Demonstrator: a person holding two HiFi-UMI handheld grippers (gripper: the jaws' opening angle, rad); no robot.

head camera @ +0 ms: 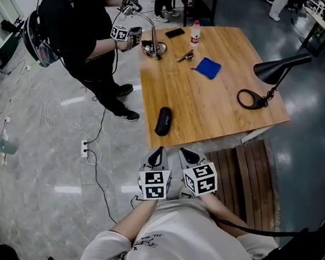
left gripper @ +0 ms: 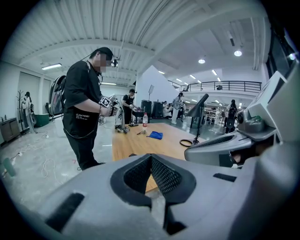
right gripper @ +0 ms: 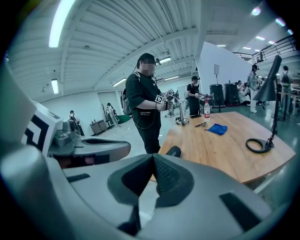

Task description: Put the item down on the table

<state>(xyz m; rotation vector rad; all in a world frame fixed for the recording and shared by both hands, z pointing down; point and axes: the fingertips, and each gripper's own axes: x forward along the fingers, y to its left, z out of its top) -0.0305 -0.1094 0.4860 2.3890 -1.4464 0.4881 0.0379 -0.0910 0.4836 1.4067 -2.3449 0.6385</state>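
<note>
A black oblong case (head camera: 162, 120) lies on the wooden table (head camera: 206, 104) near its front left corner; it also shows in the right gripper view (right gripper: 173, 151). My left gripper (head camera: 157, 152) and right gripper (head camera: 184, 152) hang side by side close to my body, short of the table's near edge and apart from the case. In the left gripper view the left gripper (left gripper: 151, 157) has its pads pressed together with nothing between them. The right gripper (right gripper: 153, 157) is also shut and empty.
Farther back on the table lie a blue cloth (head camera: 208, 67), a small tool (head camera: 185, 56), a bottle (head camera: 196, 33), a phone (head camera: 175, 33) and a metal bowl (head camera: 154, 49). A black desk lamp (head camera: 282, 67) stands at the right edge. A person in black (head camera: 82, 42) with grippers stands at the far left corner. Cables trail on the floor (head camera: 89, 155).
</note>
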